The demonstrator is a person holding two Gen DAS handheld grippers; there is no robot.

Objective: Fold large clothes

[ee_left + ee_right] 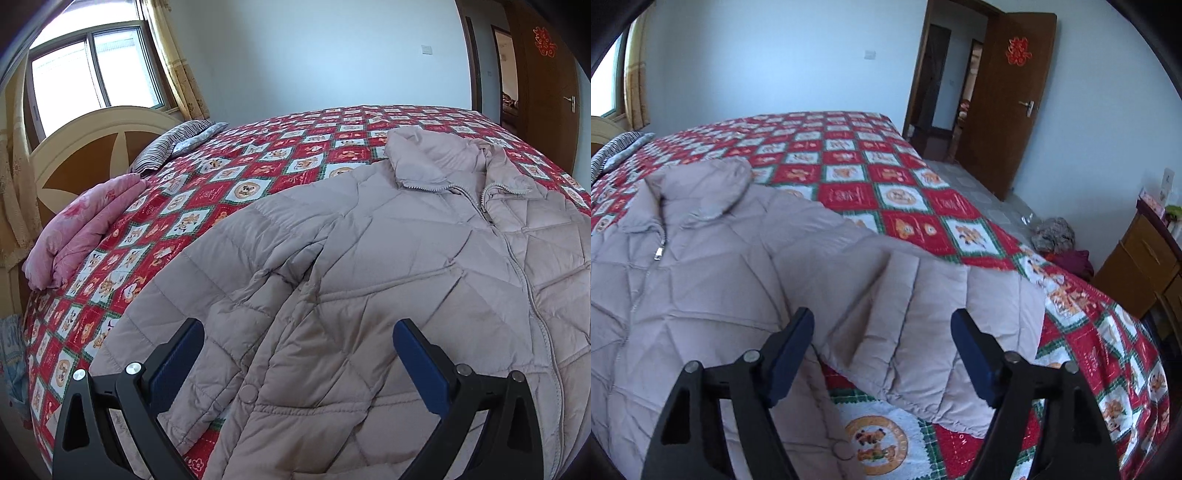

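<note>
Left claw [299, 332]: spread wide, nothing gripped, blue pads [419, 360] clear of the cloth, hanging above the jacket [369, 280] near the seam between sleeve and body. Right claw [882, 325]: also spread wide, nothing gripped, poised over the far sleeve [923, 314], which passes beneath the gap between the pads without visible pressure from either.

Beneath the claws: a pale beige quilted jacket, spread front-up on the bed, zipped most of the way, zipper pull [658, 253] just below the collar [443, 162], collar flopped open toward the far side of the bed. Near sleeve [192, 291] angled out from the body, a snap button [248, 392] on the lower front in the left wrist view. Far sleeve lying outward toward the edge of the bed, cuff end resting on the bedspread.

Under the jacket: a red, white and green checked bedspread [849, 166] with bear prints, covering the whole bed. Toward the headboard [92, 147]: a folded pink quilt [85, 229] and a striped pillow [173, 142], both well apart from the jacket.

Further out: window [92, 70] with yellow curtain [177, 59] behind the headboard, pale wall, open brown door [1004, 103] with a red paper cutting [1018, 51], a heap of clothes [1056, 236] on the floor beside the bed, a wooden cabinet [1145, 266] at the right edge.
</note>
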